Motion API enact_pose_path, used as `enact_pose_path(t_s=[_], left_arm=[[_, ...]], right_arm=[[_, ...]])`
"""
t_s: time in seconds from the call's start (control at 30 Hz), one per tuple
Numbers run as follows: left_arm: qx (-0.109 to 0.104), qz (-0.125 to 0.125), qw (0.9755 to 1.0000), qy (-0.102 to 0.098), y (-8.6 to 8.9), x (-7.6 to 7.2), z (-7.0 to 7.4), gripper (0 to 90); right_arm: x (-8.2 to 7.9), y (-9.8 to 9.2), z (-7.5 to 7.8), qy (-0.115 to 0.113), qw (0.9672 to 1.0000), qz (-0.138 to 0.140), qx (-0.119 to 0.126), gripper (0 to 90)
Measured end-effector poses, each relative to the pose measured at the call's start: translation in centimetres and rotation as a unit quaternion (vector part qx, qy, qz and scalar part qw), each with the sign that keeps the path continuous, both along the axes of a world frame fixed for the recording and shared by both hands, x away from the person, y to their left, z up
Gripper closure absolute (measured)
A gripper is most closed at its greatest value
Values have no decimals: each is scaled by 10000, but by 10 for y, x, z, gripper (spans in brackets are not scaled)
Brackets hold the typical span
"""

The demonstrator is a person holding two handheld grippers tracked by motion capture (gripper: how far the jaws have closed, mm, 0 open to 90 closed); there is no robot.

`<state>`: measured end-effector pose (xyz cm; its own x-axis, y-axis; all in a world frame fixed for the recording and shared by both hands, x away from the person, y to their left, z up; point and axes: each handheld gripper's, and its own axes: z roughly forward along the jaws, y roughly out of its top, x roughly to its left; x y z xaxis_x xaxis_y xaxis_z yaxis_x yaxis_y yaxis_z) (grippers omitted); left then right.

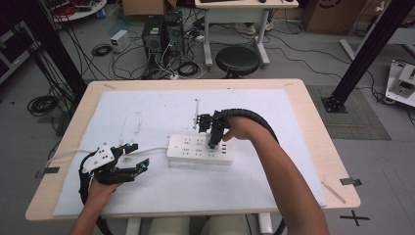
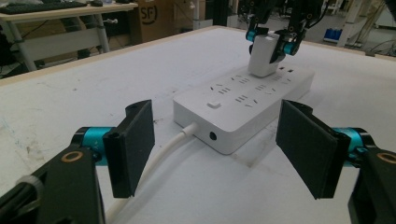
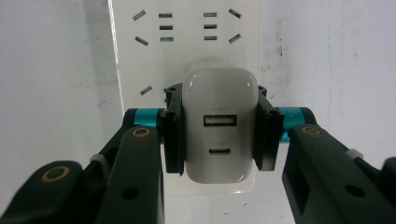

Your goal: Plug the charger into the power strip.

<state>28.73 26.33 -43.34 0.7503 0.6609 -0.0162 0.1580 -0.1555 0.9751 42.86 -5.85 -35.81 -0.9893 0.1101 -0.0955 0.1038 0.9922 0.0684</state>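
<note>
In the right gripper view, the right gripper (image 3: 219, 133) is clamped on a white charger (image 3: 219, 126), one black jaw pressed flat against each side of it. The charger's end face, with its two ports, looks straight at the camera at the centre of the frame, and beyond it the white power strip (image 3: 187, 28) runs to the top edge with its rows of sockets. In the high view that gripper points straight down at the right end of the strip, just right of the frame's centre, with the forearm (image 1: 284, 171) coming in from the bottom right and bent over at the wrist.

The left gripper (image 1: 128, 159) sits low in the lower left of the high view, held level and aimed right toward the strip's near end, its jaws apart with nothing between them. In the left gripper view the two black pads (image 2: 135, 144) stand wide at the bottom of the frame, and between them, farther off, lie the strip's short end and its white cable (image 2: 163, 149), which trails down toward the bottom left. The charger stands upright on the strip's far end, in the upper middle of that view.

All of it rests on a white mat (image 1: 147, 112) covering a wooden table (image 1: 323, 127). At the top of the high view, beyond the table, stands a black stool (image 1: 238, 59) among loose cables on the floor.
</note>
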Motion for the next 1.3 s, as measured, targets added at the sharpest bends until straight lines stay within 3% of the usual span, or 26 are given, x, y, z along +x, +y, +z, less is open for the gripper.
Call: enact_pose_path(t_s=[0.73, 1.1, 1.23, 1.3], left_arm=[[-171, 86, 9998, -34, 4, 2, -1, 281], [-177, 88, 9998, -5, 1, 2, -2, 281], [-255, 175, 9995, -2, 4, -2, 0, 280], [-266, 189, 9995, -14, 4, -3, 1, 280]], right_arm=[[10, 9, -6, 281, 9992, -125, -258, 639], [4, 2, -14, 103, 9997, -190, 76, 632], [2, -6, -17, 41, 9987, -286, 420, 622], [3, -9, -19, 99, 9973, -464, 567, 600]])
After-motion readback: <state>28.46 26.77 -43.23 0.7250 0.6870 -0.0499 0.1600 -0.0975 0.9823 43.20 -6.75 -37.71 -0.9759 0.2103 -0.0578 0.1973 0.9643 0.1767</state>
